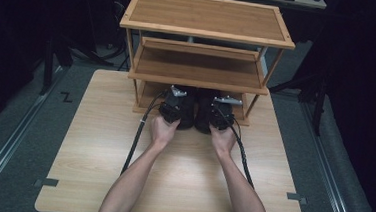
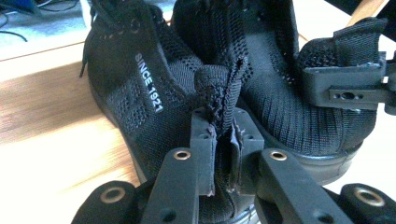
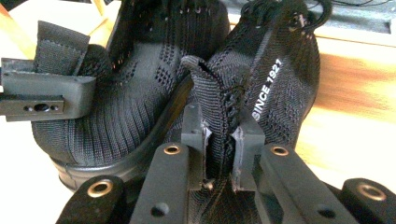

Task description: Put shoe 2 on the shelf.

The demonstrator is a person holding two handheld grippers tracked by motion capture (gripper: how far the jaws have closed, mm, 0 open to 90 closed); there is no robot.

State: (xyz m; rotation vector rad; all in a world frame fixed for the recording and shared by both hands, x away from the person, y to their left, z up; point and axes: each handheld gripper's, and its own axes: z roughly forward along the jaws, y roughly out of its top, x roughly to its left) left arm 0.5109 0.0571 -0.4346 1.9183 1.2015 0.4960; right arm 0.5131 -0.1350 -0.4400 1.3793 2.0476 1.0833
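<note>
Two black knit mesh sneakers sit side by side on the light wooden table (image 1: 98, 145), toes under the lowest tier of the three-tier bamboo shoe rack (image 1: 198, 69). Left gripper (image 2: 223, 161) is clamped on the heel pull tab of the left sneaker (image 2: 140, 93) — white "SINCE 1921" reads on its side. Right gripper (image 3: 219, 156) is clamped on the heel tab of the right sneaker (image 3: 280, 79), same "SINCE 1921" print. Both jaw pairs pinch fabric, nearly together — no other writing legible.
</note>
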